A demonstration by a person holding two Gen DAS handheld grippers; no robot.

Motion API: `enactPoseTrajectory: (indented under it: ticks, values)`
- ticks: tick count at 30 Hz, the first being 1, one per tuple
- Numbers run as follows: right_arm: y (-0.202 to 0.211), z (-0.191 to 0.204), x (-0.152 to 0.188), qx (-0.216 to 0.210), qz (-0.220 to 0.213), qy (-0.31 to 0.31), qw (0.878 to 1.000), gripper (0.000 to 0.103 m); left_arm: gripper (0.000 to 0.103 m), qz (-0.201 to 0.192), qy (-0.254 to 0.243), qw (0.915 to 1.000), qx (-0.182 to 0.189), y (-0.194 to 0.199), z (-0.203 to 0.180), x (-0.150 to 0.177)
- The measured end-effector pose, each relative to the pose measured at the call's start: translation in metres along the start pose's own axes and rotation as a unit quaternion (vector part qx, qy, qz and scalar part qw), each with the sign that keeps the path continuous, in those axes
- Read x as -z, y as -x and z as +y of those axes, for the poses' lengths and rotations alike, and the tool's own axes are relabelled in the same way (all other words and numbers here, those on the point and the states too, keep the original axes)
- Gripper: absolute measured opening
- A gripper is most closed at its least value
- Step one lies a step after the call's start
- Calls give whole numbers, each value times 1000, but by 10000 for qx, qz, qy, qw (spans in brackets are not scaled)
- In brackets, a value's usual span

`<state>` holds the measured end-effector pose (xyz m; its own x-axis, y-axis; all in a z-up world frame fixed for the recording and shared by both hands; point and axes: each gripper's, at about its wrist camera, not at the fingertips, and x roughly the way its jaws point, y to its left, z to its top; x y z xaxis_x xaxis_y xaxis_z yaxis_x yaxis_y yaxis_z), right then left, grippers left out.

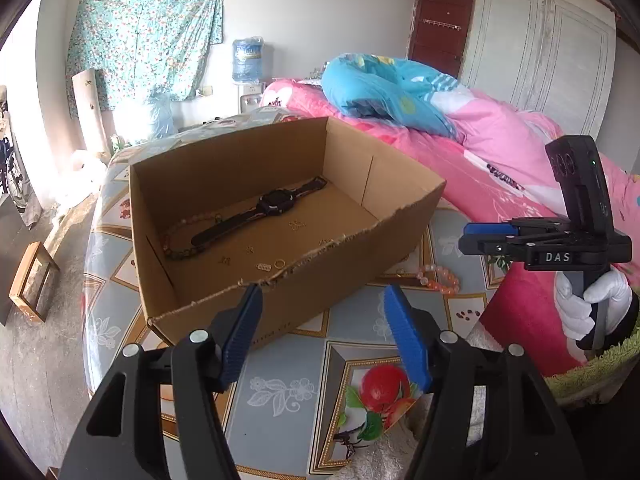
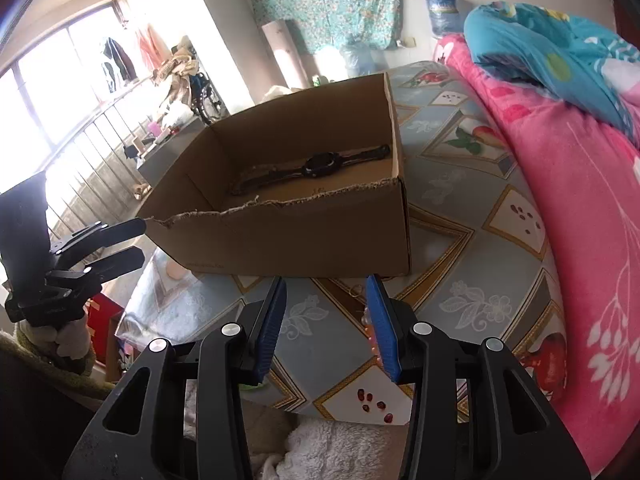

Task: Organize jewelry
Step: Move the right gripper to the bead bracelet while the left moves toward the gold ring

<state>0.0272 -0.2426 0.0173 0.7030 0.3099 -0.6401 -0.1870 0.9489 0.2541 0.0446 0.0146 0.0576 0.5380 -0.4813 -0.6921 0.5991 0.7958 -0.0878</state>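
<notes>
An open cardboard box stands on the patterned tablecloth. Inside it lie a black wristwatch, a bead necklace, a gold ring and several tiny gold pieces. To the right of the box, on the cloth, a pink-orange bead bracelet rests. My left gripper hangs open before the box's torn front edge, nothing between its pads. My right gripper is open above the cloth; the bracelet peeks out beside its right pad, and a small gold loop lies just ahead. The watch shows in the box.
A bed with a pink quilt and a blue pillow borders the table on the right. The table edge drops to the floor at left. A white-gloved hand holds the right gripper. The left gripper sits at the box's left corner.
</notes>
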Motion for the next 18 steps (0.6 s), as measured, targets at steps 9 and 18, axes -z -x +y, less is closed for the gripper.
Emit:
enactPoseTrajectory:
  ticks: [9,18]
  values:
    - [-61,9,6,593,426,809,9940,29,62,724,-281,9957,-513,-62,-25,36]
    - [-86,-3,5,724,632,917,9911,8,62,925,-550,9925,-576,-87,-40,50]
